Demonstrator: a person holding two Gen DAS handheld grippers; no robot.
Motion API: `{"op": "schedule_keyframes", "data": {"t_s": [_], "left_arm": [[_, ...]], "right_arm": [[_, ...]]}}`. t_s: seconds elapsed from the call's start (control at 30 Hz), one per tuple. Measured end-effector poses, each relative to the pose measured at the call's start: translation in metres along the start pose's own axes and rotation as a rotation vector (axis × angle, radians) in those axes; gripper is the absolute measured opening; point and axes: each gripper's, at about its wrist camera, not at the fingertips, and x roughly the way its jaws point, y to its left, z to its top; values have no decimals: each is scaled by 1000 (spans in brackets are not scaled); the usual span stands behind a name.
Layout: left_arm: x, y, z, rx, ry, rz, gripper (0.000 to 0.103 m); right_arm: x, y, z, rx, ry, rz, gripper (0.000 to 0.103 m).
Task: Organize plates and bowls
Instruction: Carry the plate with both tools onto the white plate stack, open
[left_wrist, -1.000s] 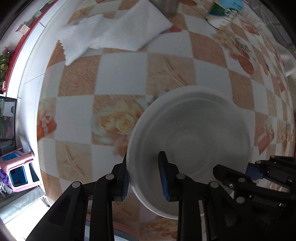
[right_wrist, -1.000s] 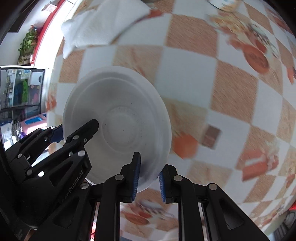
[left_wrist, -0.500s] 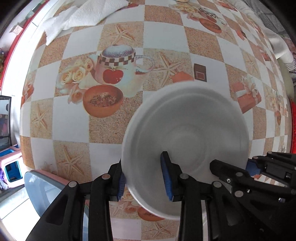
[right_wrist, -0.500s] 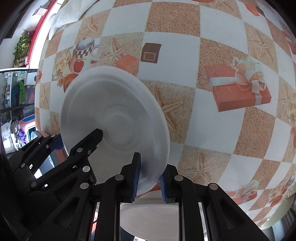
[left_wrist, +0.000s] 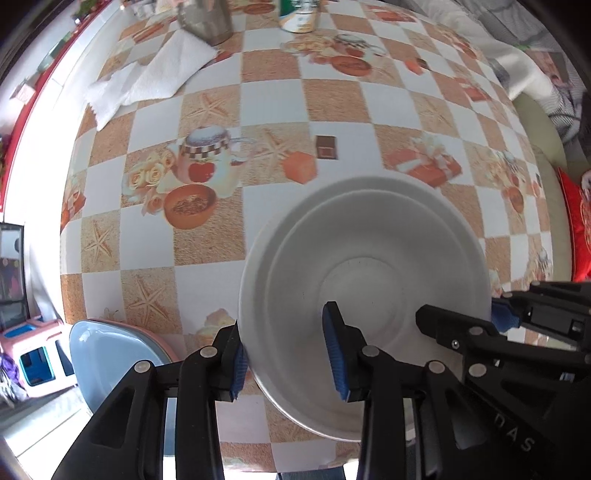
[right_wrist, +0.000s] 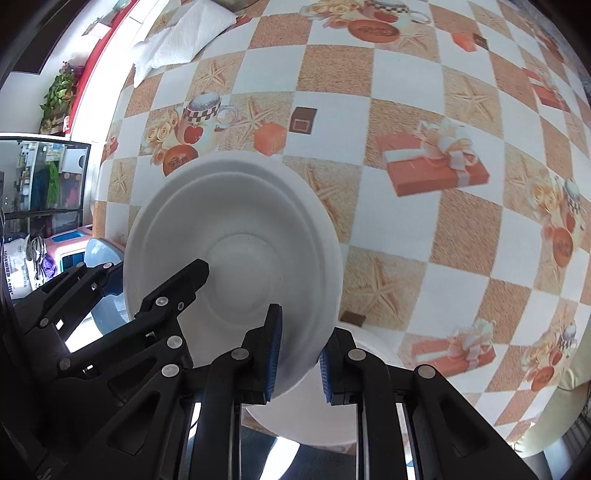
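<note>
You carry the white bowl (left_wrist: 369, 295) above the bench (left_wrist: 332, 99), its rim between the opening jaws of your left gripper (left_wrist: 288, 354) at seven o'clock and pinched by your right gripper (right_wrist: 297, 362), so hold it level until it sits over the white dish (right_wrist: 369, 402) below.

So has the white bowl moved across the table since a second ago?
Yes. The white bowl has travelled away from the white towel, which lay just beyond its rim and now sits far up the tablecloth, toward the near edge.
</note>
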Motion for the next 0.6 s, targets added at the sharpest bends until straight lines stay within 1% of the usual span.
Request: {"op": "schedule_keyframes", "data": {"t_s": [0.03, 0.07, 0.13, 0.23, 0.37, 0.57, 0.6], "left_arm": [[-1, 4, -7, 18, 2, -4, 40], [-2, 0, -12, 36, 3, -8, 40], [-4, -5, -14, 74, 5, -15, 40], [-6, -24, -23, 135, 7, -27, 43], [0, -37, -32, 214, 25, -31, 44], [10, -50, -42, 272, 60, -48, 44], [12, -51, -43, 279, 65, -49, 46]], "right_arm": [[-3, -2, -6, 4, -5, -6, 21], [-6, -5, -11, 9, -10, -11, 21], [-12, -13, -21, 24, -19, -17, 21], [-21, -25, -36, 44, -32, -32, 21], [-24, -38, -57, 69, -28, -47, 21], [-16, -53, -82, 117, -1, -51, 21], [-14, -54, -85, 124, 5, -51, 21]]}}
